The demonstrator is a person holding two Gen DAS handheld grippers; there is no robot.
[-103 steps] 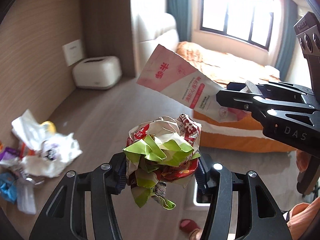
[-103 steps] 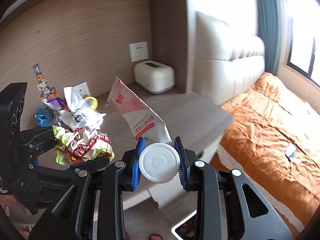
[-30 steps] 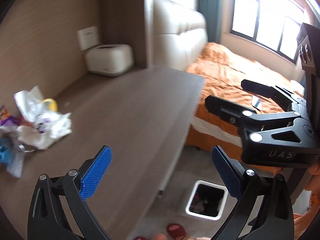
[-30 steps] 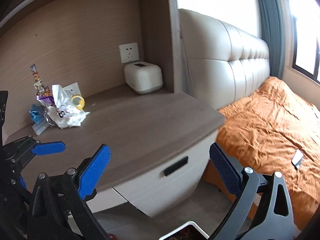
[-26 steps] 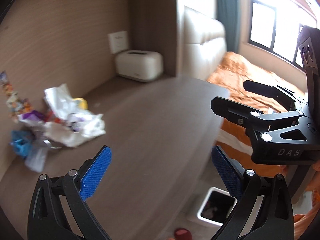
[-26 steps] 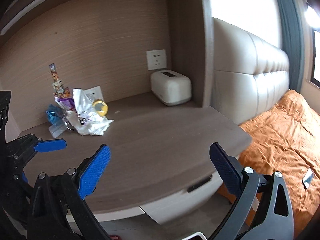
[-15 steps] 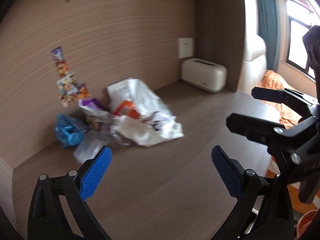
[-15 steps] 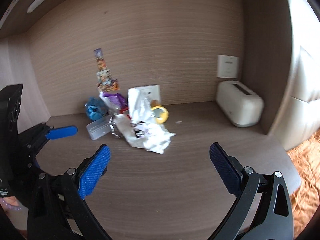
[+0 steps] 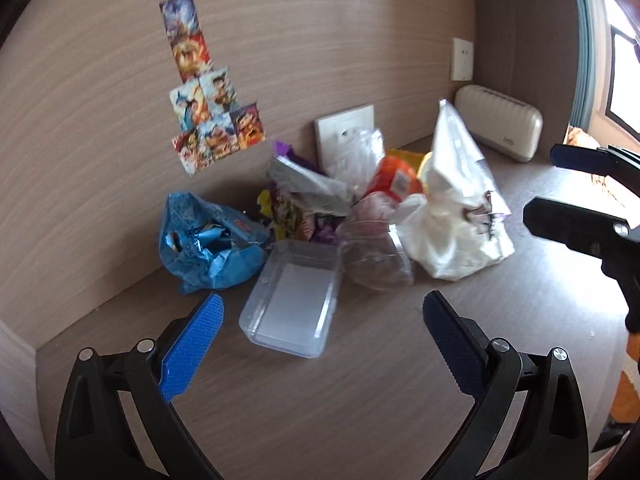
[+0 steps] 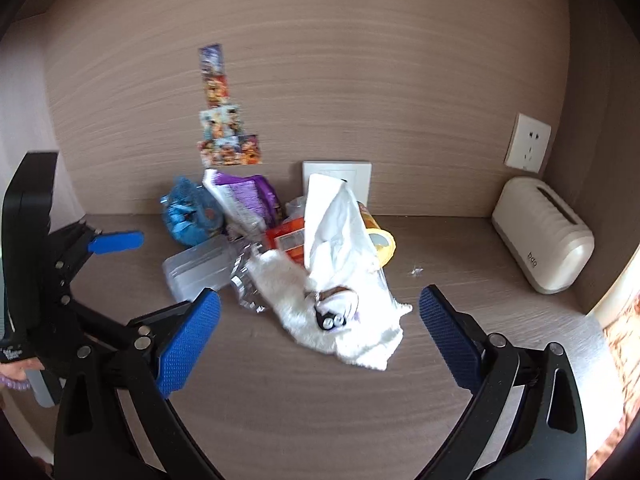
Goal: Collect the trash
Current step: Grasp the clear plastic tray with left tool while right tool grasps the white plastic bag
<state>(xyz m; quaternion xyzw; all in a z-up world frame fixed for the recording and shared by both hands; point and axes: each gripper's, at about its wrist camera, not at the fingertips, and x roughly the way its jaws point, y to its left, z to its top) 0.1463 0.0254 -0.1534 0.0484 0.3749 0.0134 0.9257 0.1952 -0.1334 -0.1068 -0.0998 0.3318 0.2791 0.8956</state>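
Note:
A heap of trash lies against the wood-panel wall. It holds a clear plastic box (image 9: pixel 292 303) (image 10: pixel 199 269), a crumpled blue bag (image 9: pixel 208 244) (image 10: pixel 190 213), a purple wrapper (image 10: pixel 248 198), an orange packet (image 10: pixel 292 240), a crinkled clear wrapper (image 9: pixel 374 250) and white plastic bags (image 9: pixel 456 216) (image 10: pixel 340 288). My left gripper (image 9: pixel 322 338) is open and empty, just short of the clear box. My right gripper (image 10: pixel 318 326) is open and empty, with the white bags in front of it. Each gripper shows at the edge of the other's view.
The trash rests on a brown desktop (image 10: pixel 280 392) in a wall niche. A cream ribbed box (image 10: pixel 544 236) (image 9: pixel 500 128) stands at the right by a wall socket (image 10: pixel 528 142). Stickers (image 9: pixel 204 92) are on the wall. An orange bed shows at the far right.
Both grippers held trash 3.4 s ago and now are open and empty. They swung left from the bin and bed toward the trash heap and have closed in on it.

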